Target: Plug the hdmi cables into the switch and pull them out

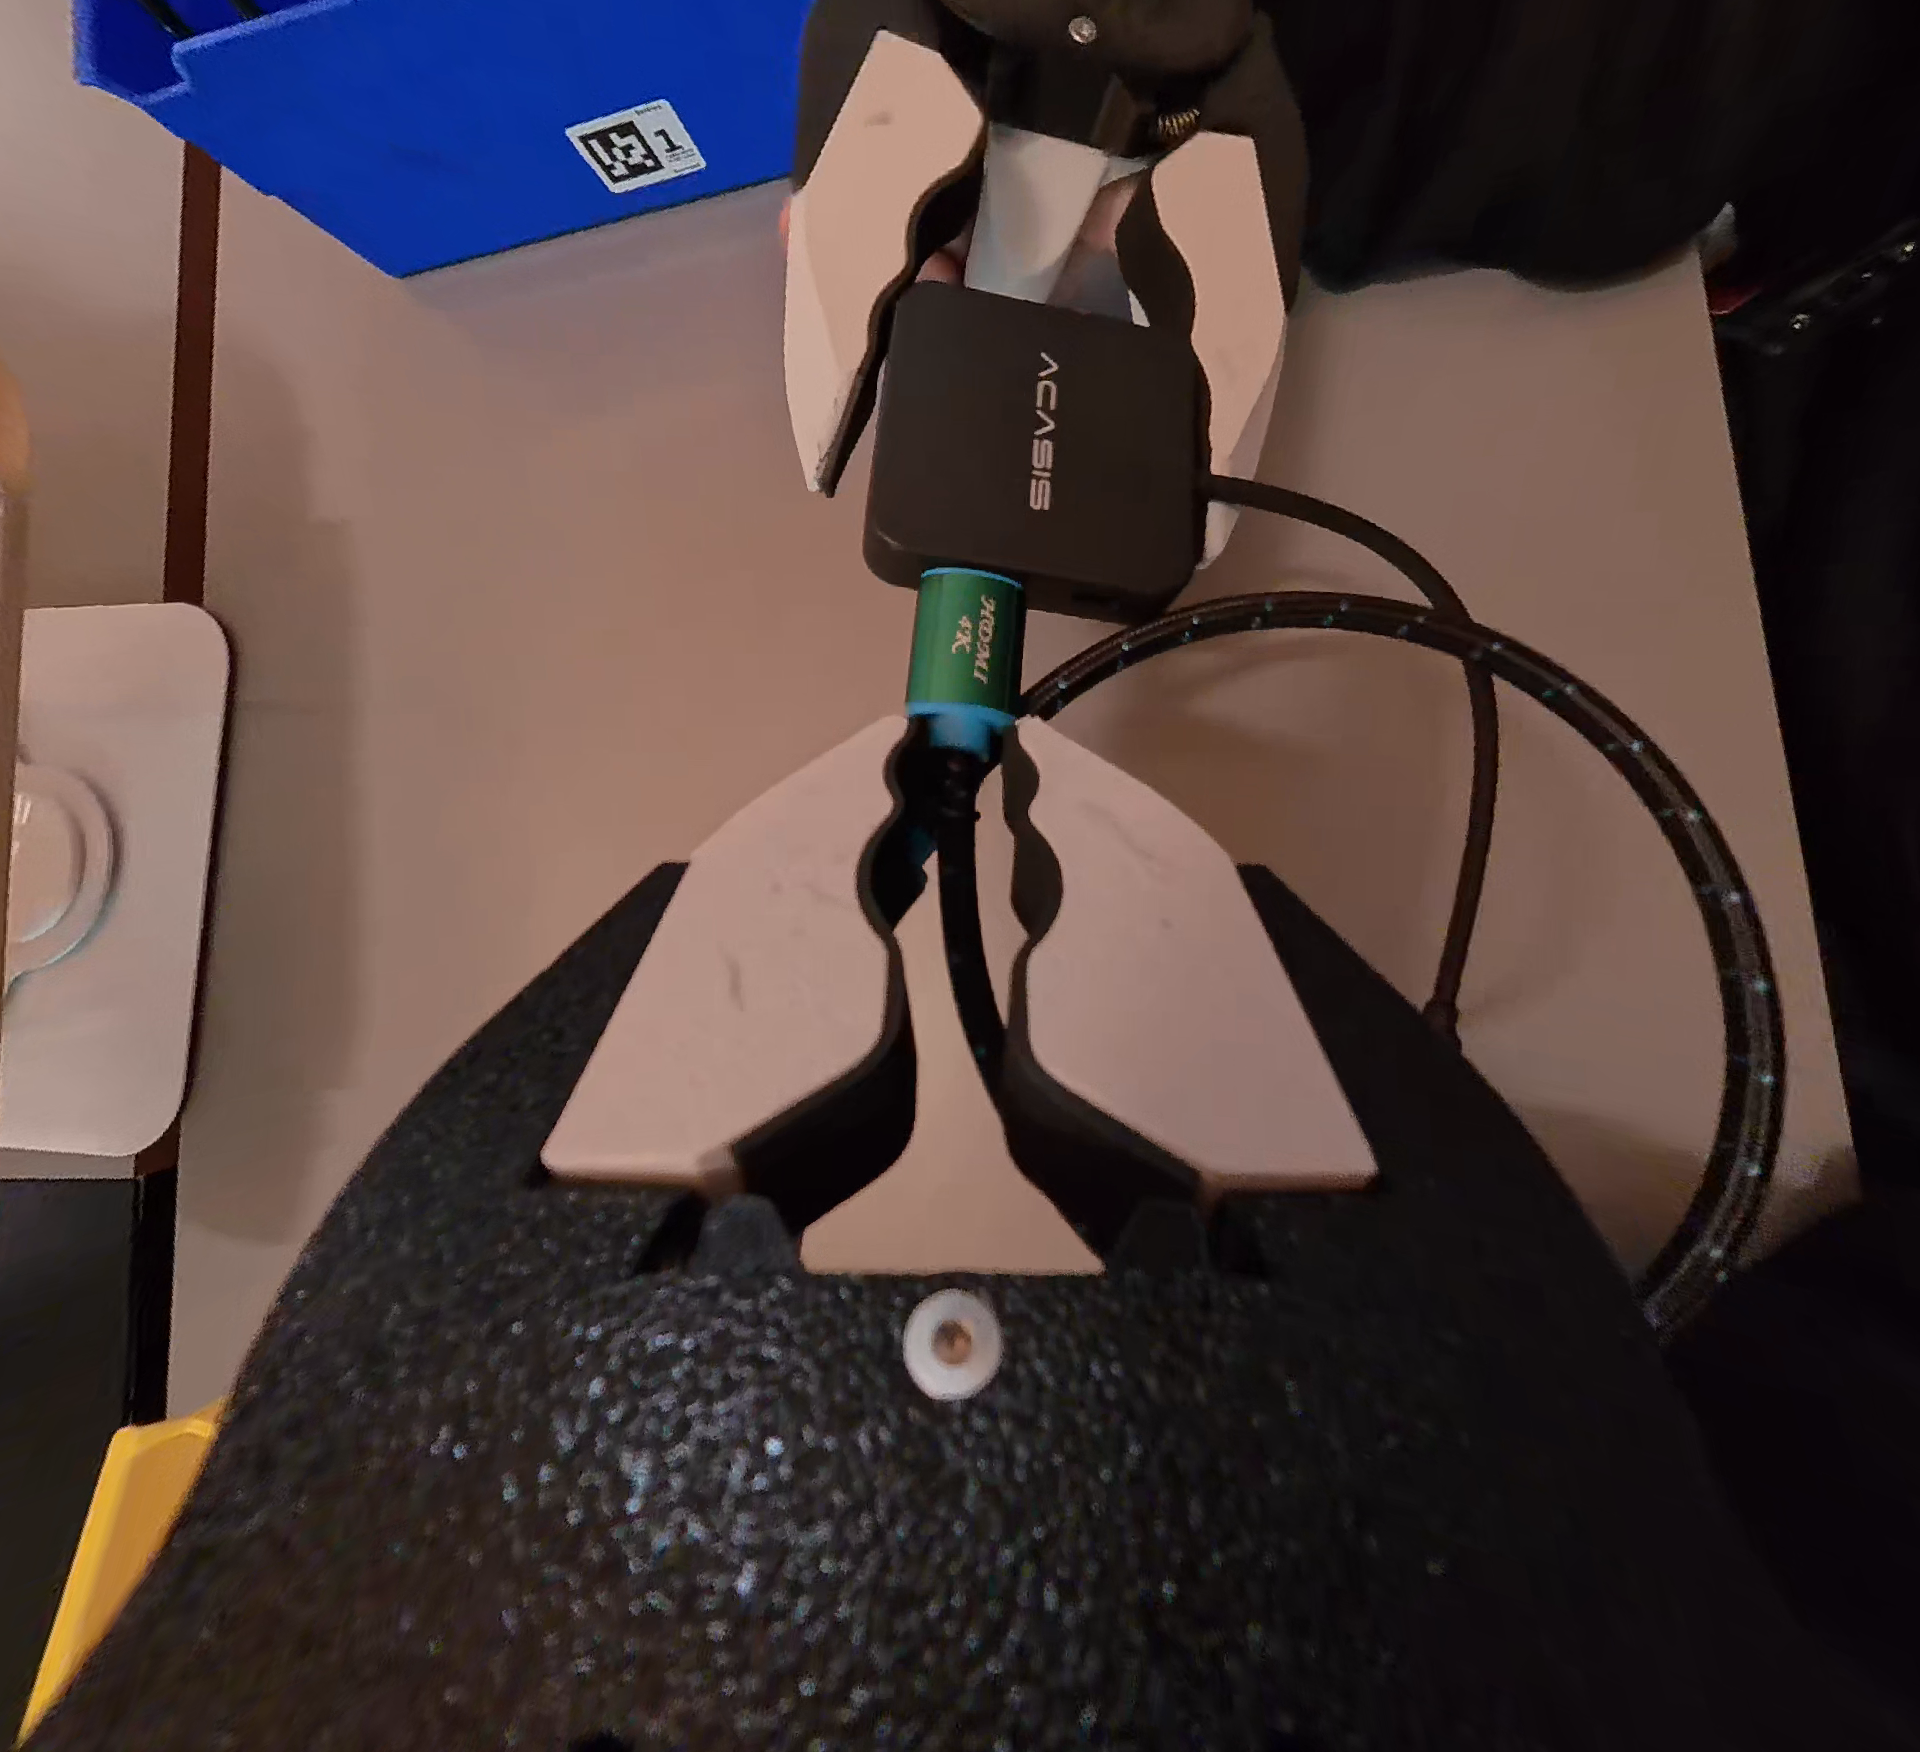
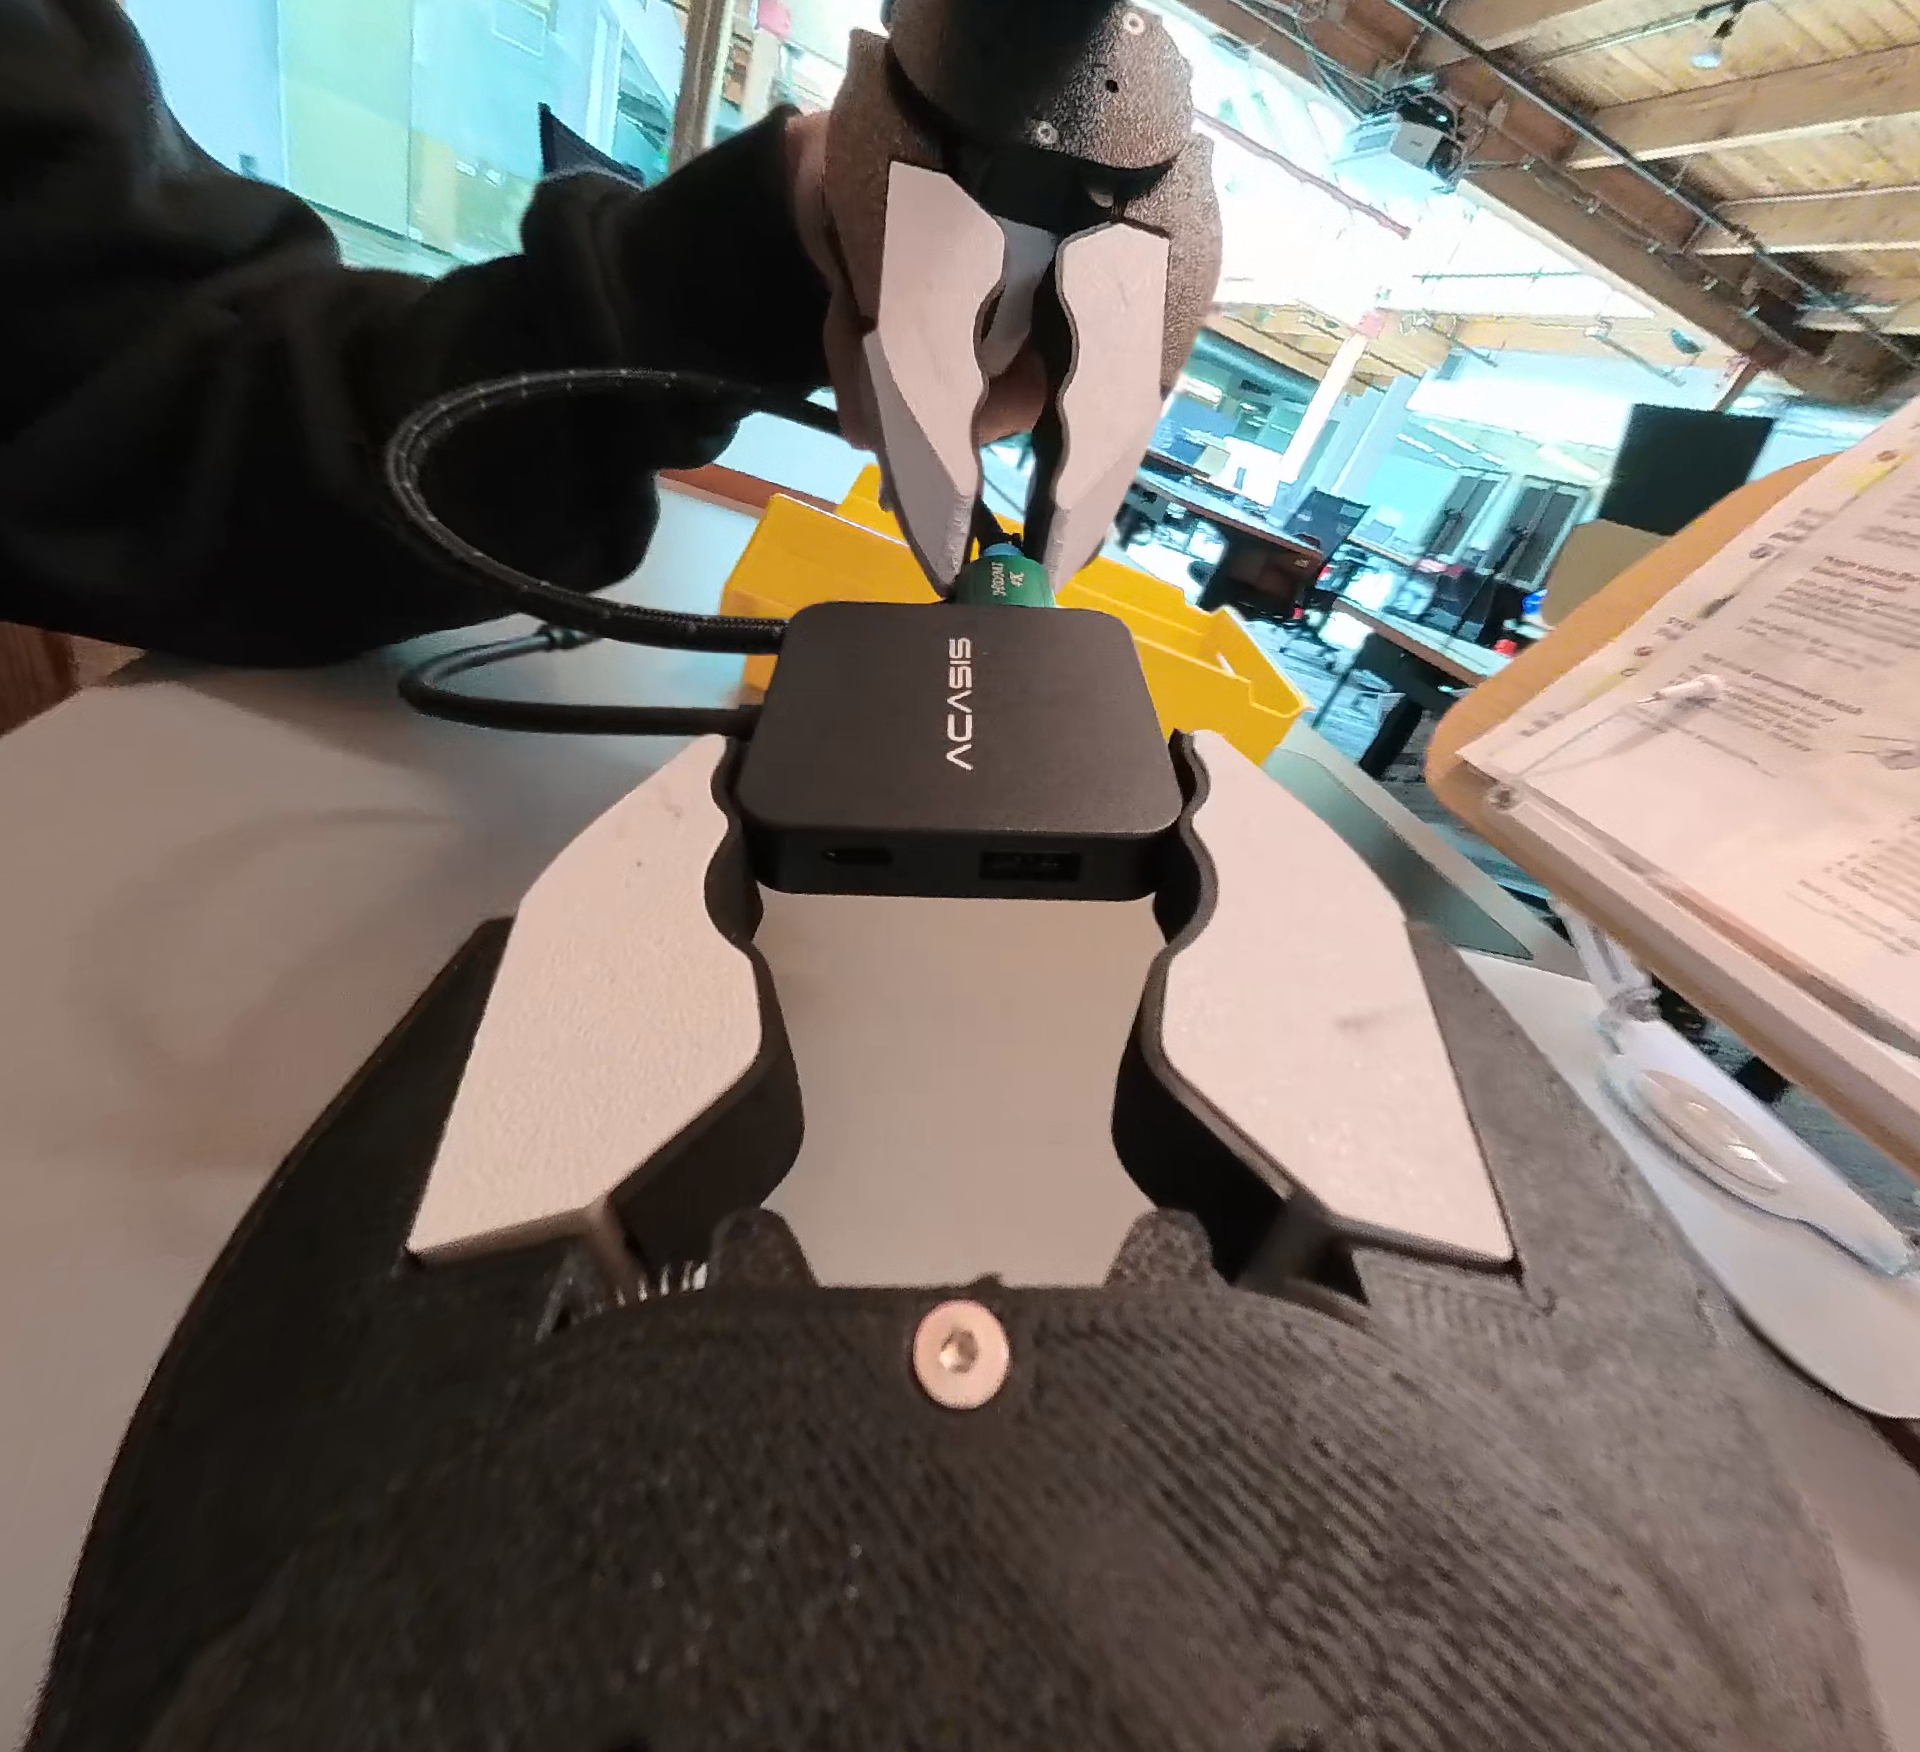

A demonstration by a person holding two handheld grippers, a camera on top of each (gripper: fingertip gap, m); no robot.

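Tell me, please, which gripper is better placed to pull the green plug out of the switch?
Left. The left gripper grips the cable behind the green plug, while the right gripper clamps the switch.

The switch [image 1: 1029,445] [image 2: 956,736], a flat black square box with rounded corners and pale lettering on top, is sitting pinched at two opposite sides, raised off the table; two small ports are showing on one edge; a thin black lead [image 1: 1382,549] is running from one side. The HDMI cable's green plug [image 1: 964,653] [image 2: 1003,582], banded in blue, is standing in the opposite edge, seemingly seated; its black braided cord [image 1: 1621,746] is looping away.
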